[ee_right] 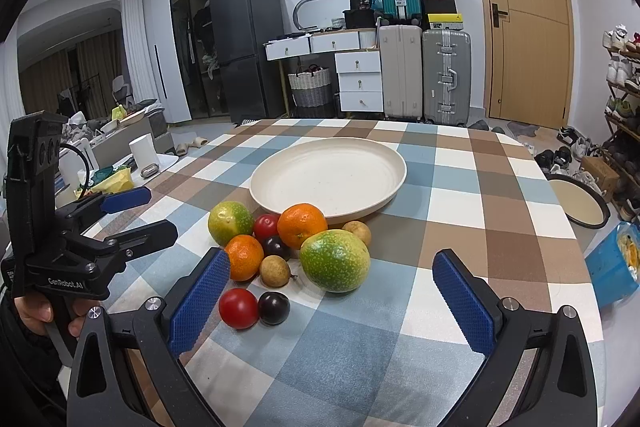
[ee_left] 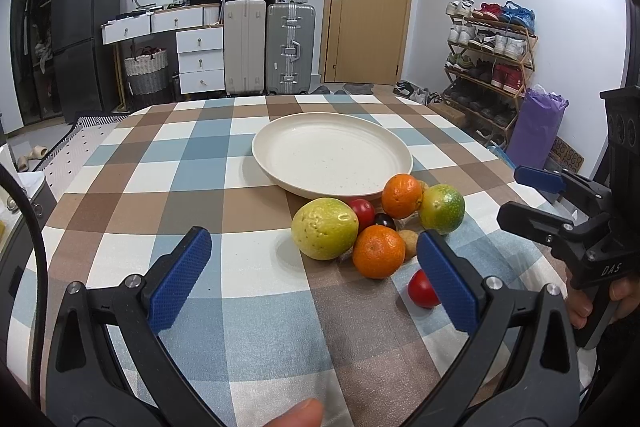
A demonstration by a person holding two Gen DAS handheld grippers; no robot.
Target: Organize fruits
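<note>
Both claws spread wide and empty: left gripper (ee_left: 314,279) low over the checked tablecloth (ee_left: 240,187), right gripper (ee_right: 332,303) the same, nothing between the pads. Fruits all heaped just in front of the cream plate (ee_right: 280,163), none on it yet. Nearest the plate rim, an orange mandarin (ee_right: 302,225) and a small red tomato (ee_right: 266,227); left of these, a green-yellow citrus (ee_right: 230,223). Further from the plate, a big green fruit (ee_right: 335,261), a second mandarin (ee_right: 244,257), a dark plum (ee_right: 276,247) and a brown longan (ee_right: 275,271); farthest from the plate, a red tomato (ee_right: 238,308) touching another dark plum (ee_right: 274,308). Probably light and round all, so likely to roll at a push. Tomatoes and plums soft with smooth skin, easy to bruise or slip: best to close gently across the widest middle. Big green fruit firmer, rough skin, needs nearly the full opening. Outer tomato apart from the heap, therefore probably the easiest first pick.
</note>
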